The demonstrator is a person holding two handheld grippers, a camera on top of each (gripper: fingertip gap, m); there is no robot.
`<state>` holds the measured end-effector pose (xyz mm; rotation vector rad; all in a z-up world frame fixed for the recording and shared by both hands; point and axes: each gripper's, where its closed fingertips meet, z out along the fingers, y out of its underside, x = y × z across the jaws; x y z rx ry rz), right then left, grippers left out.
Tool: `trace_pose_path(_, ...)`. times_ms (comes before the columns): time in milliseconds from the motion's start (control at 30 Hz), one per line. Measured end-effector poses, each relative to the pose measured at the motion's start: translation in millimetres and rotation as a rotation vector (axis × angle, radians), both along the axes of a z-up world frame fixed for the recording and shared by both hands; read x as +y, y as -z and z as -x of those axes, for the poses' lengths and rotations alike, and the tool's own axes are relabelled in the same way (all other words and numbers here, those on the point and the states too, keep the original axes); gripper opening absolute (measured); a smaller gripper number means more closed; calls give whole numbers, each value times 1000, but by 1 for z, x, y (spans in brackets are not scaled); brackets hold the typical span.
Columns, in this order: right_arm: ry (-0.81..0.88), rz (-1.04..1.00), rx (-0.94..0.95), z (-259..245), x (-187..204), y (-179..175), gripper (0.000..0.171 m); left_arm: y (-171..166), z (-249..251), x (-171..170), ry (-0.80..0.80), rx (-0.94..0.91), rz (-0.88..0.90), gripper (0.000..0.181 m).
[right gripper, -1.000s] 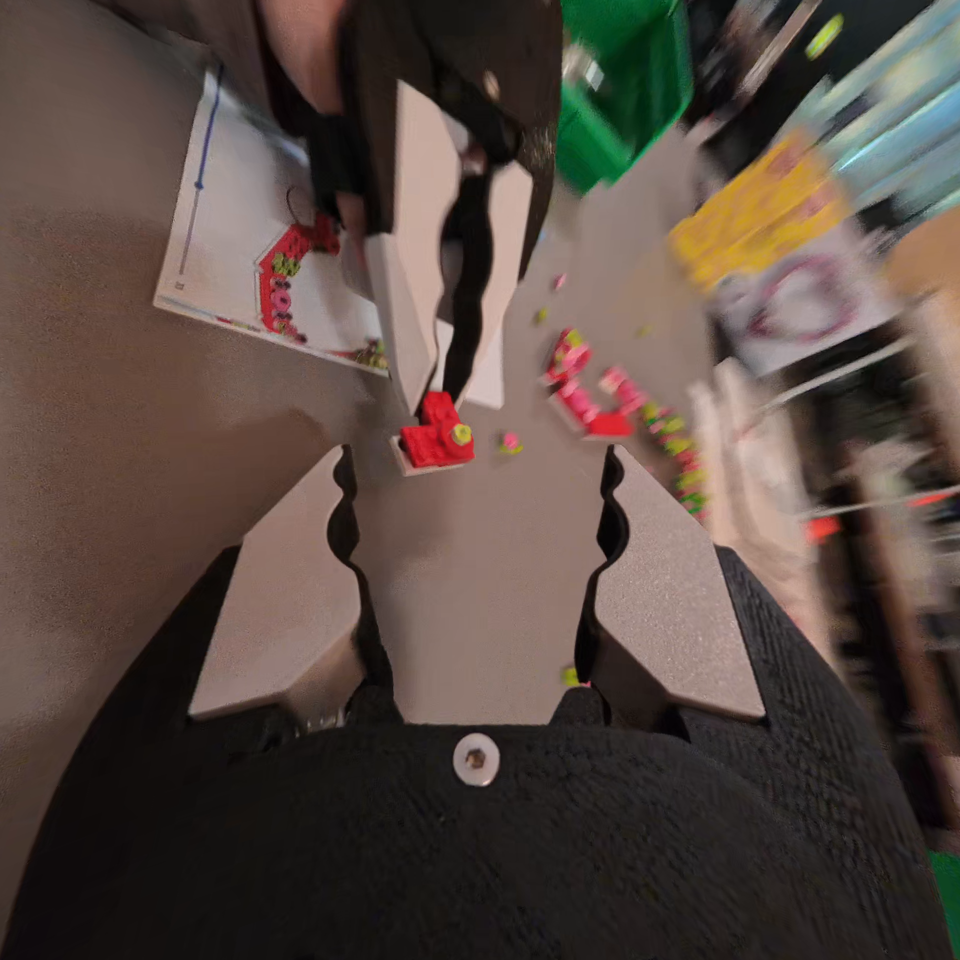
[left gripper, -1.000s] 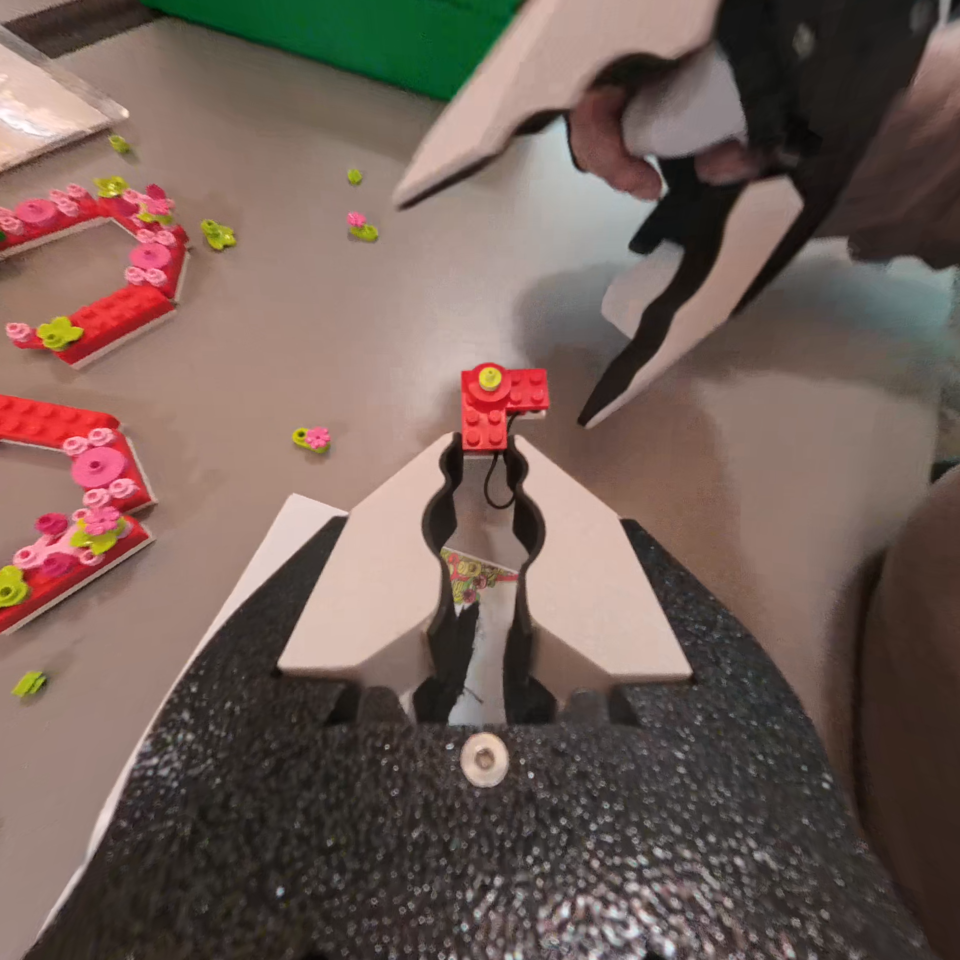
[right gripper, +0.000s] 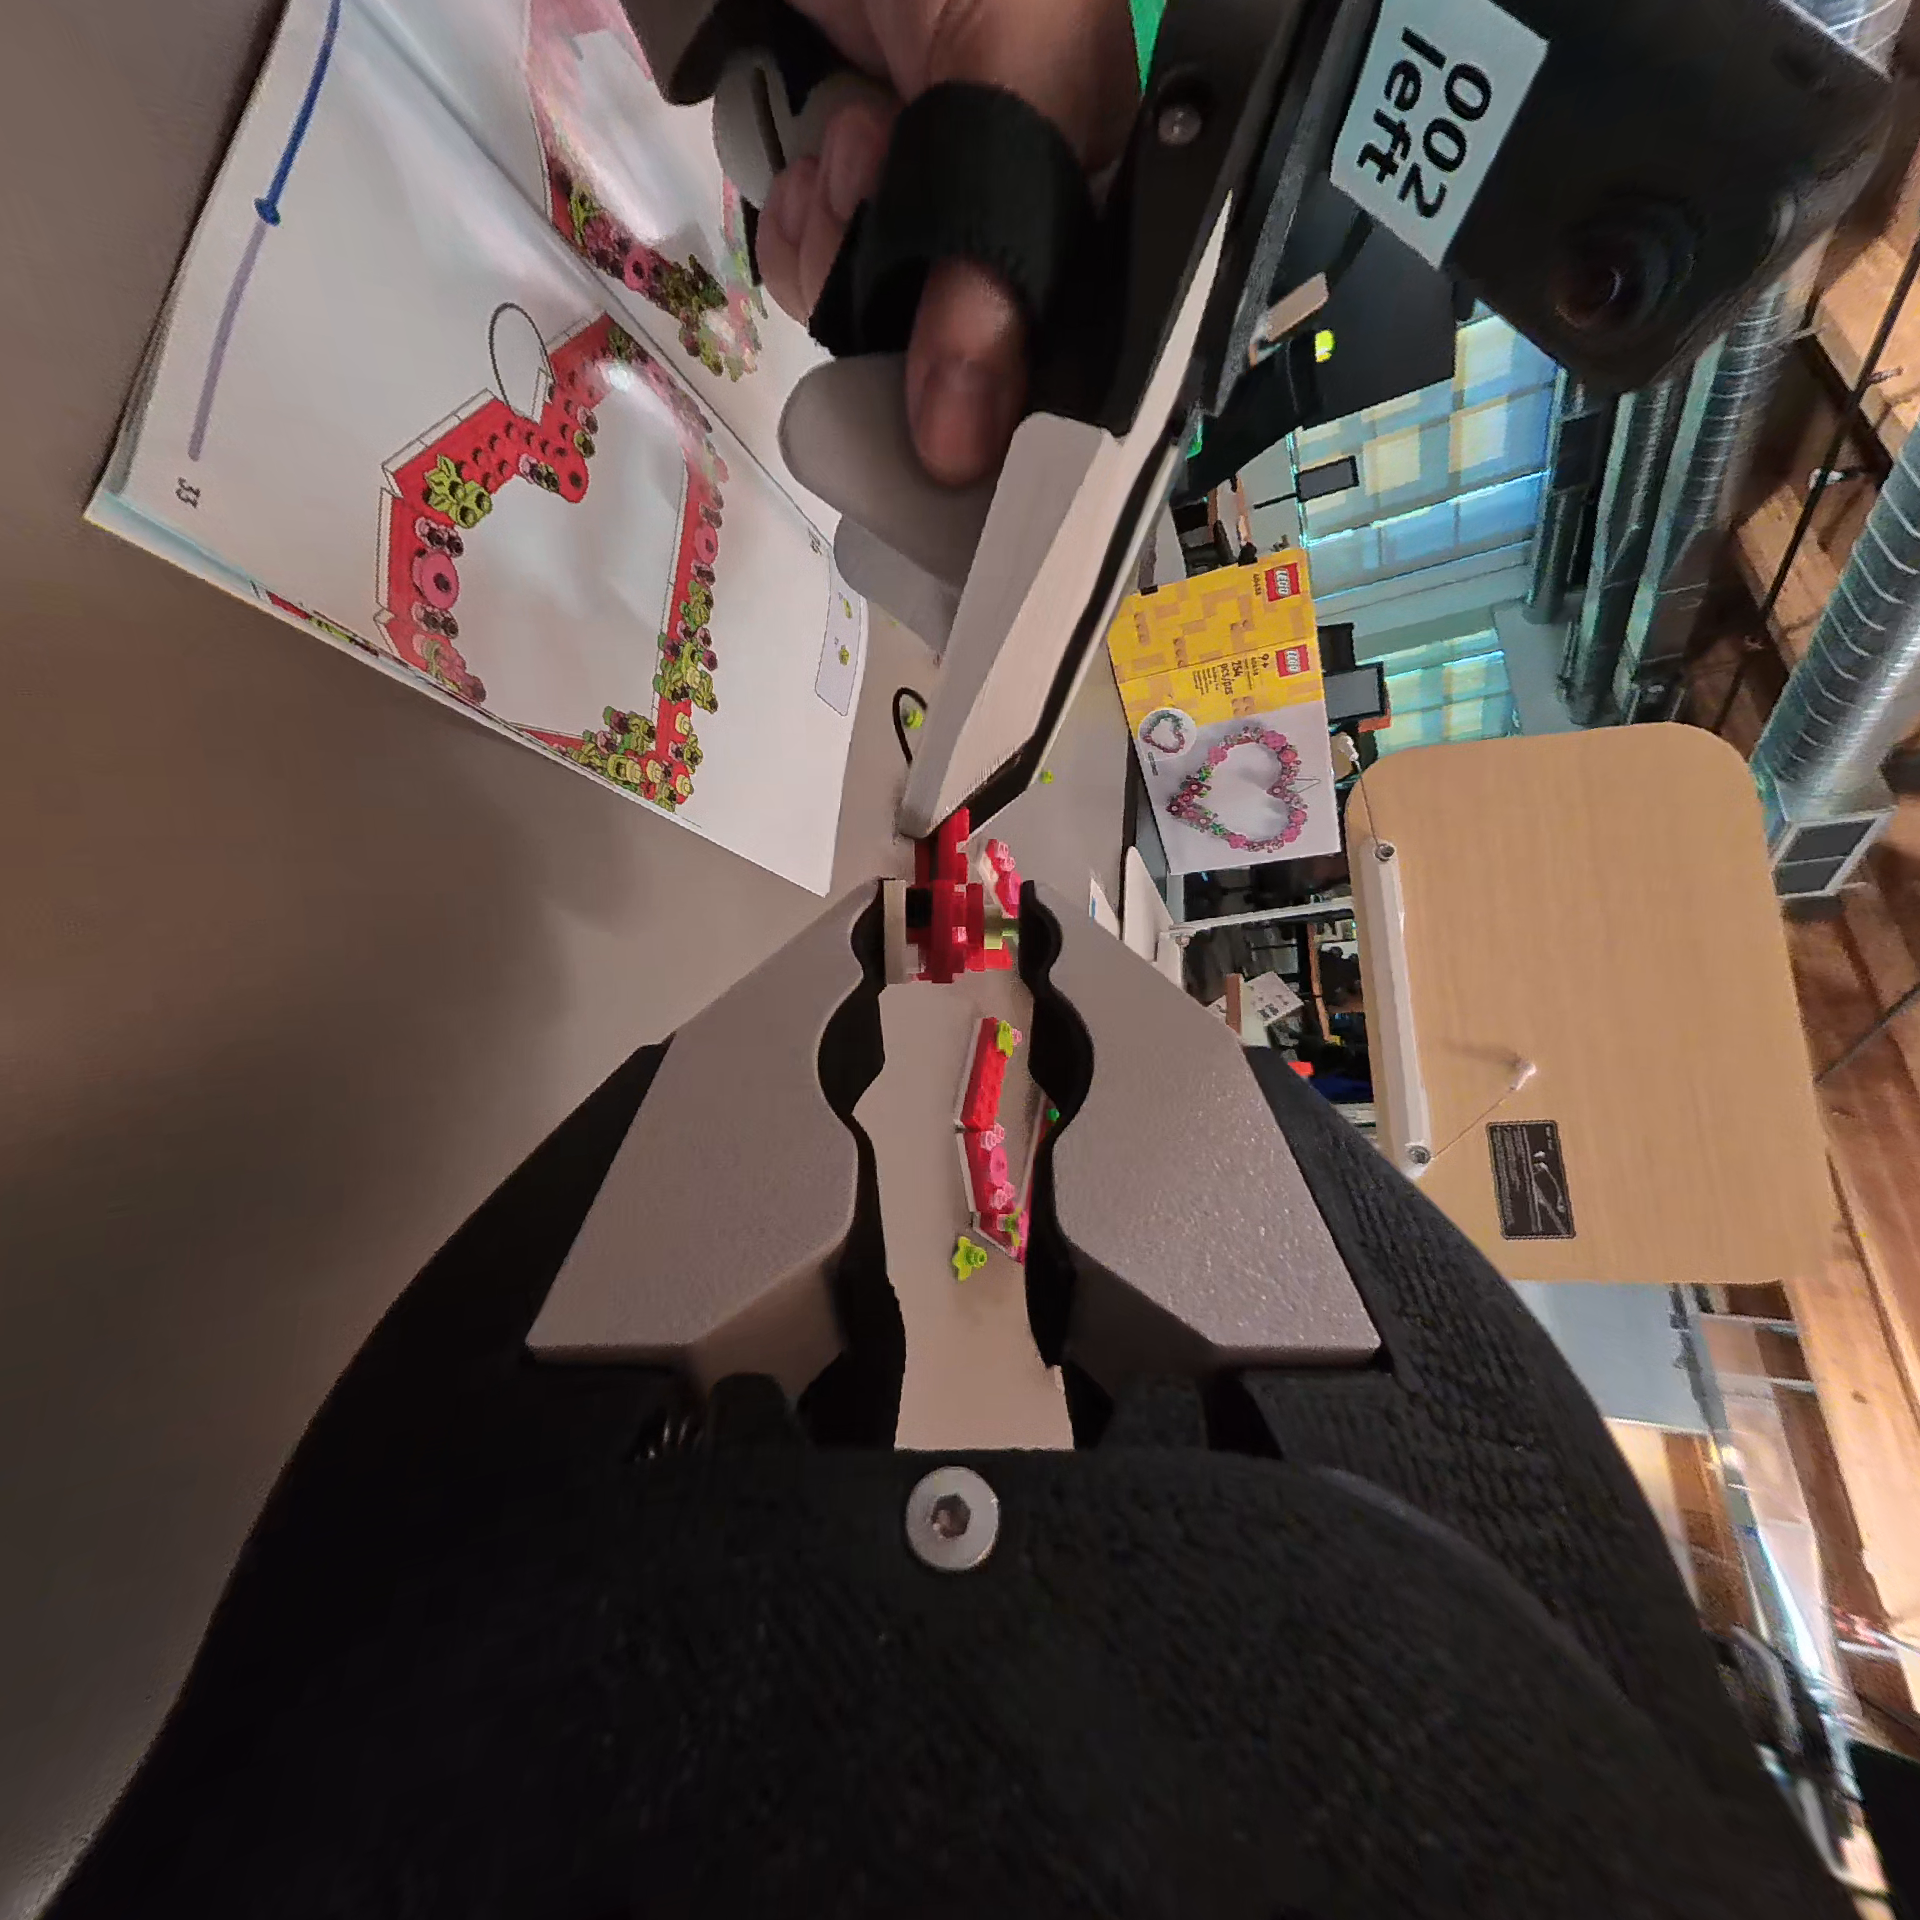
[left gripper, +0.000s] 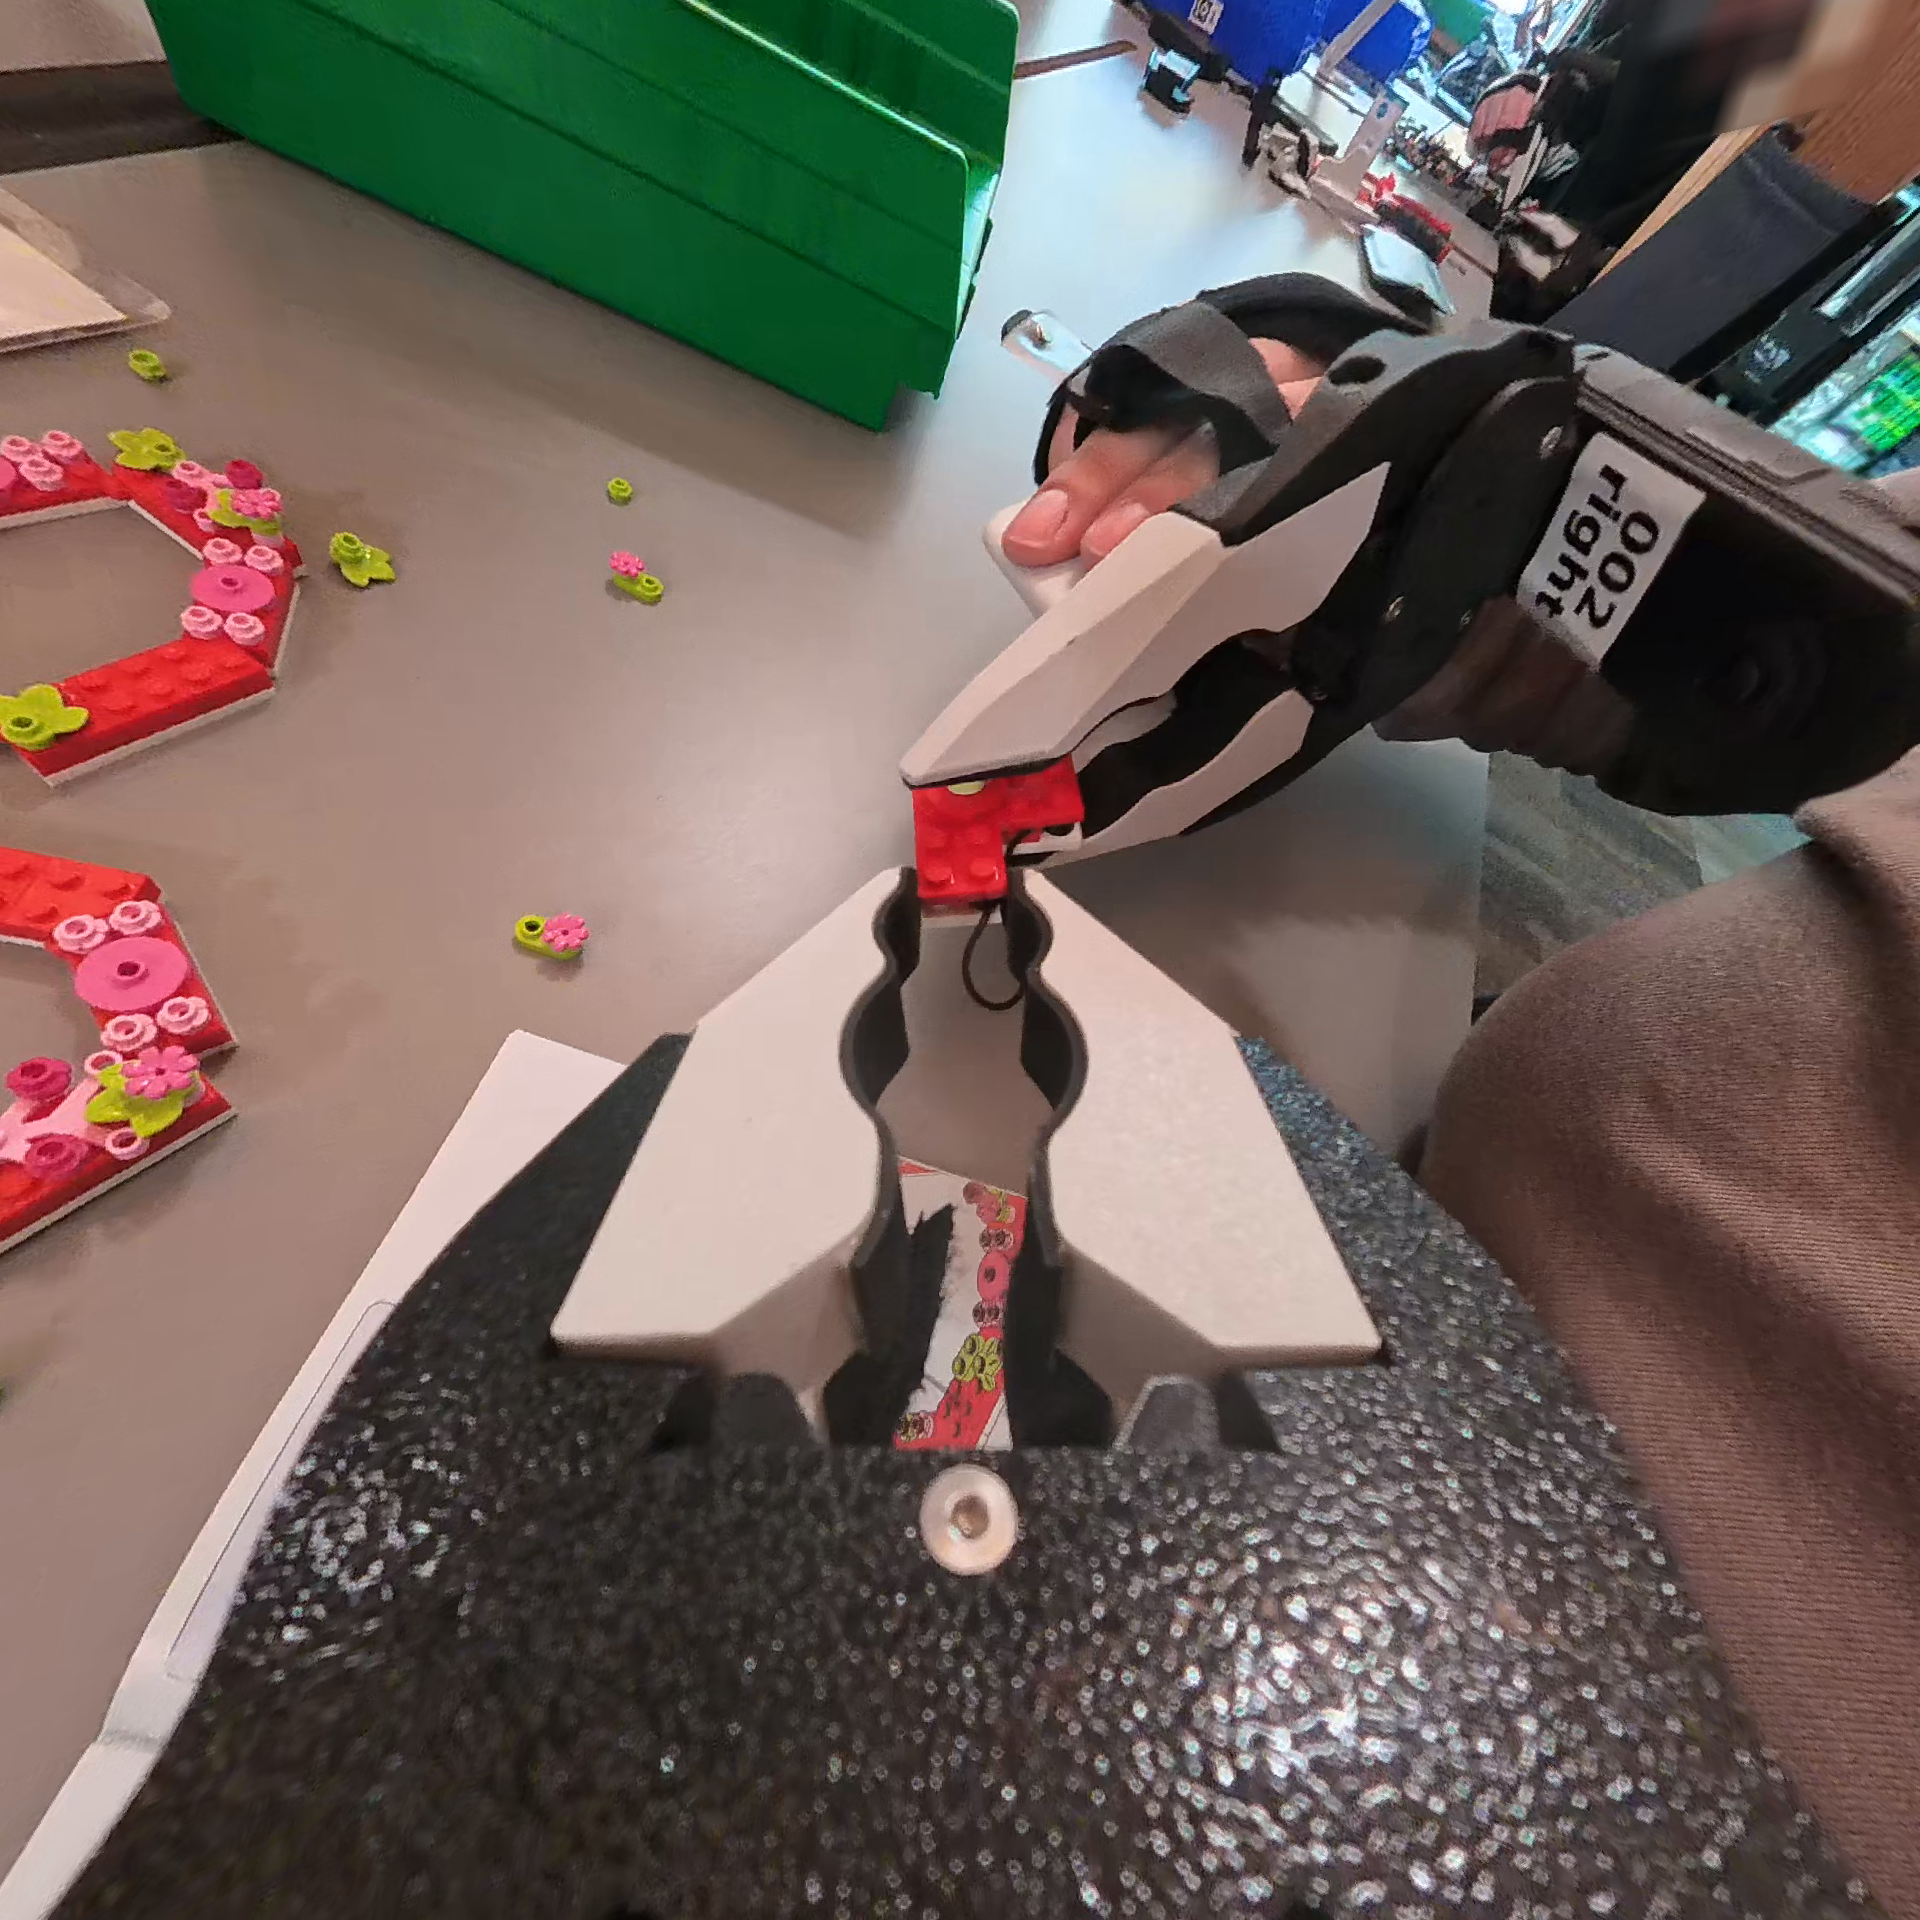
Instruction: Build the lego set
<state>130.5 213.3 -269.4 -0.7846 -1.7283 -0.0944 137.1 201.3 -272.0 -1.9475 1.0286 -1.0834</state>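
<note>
A small red lego piece (left gripper: 961,847) with a lime stud and a black cord loop is held above the grey table. My left gripper (left gripper: 964,891) is shut on its near end. My right gripper (left gripper: 987,816) comes in from the right and is shut on its far part, top and bottom. In the right wrist view my right gripper (right gripper: 951,906) clamps the red piece (right gripper: 951,930), and the left gripper (right gripper: 928,821) reaches down from above onto it. Red heart-frame segments with pink and lime flowers (left gripper: 156,665) (left gripper: 104,997) lie on the table to the left.
Loose flower pieces (left gripper: 551,930) (left gripper: 634,577) (left gripper: 358,556) lie scattered on the table. A green bin (left gripper: 623,156) stands at the back. The open instruction booklet (right gripper: 416,416) lies under my left gripper. A lego box (right gripper: 1226,707) stands farther off. A sleeve (left gripper: 1662,1247) is at the right. Less than 4 cm separates the two grippers' tips.
My right gripper was open and apart from the red piece. It has come down and shut on it. My left gripper has kept its hold.
</note>
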Motion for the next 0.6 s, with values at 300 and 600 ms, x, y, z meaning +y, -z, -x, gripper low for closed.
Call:
trace_pose_path(300,3,38,7,-1,-1,-1,20,-3,0,-1,-5,-6,-134,16)
trace_pose_path(600,16,67,46,-1,2,-8,20,-25,7,-2,-46,84,-763,46)
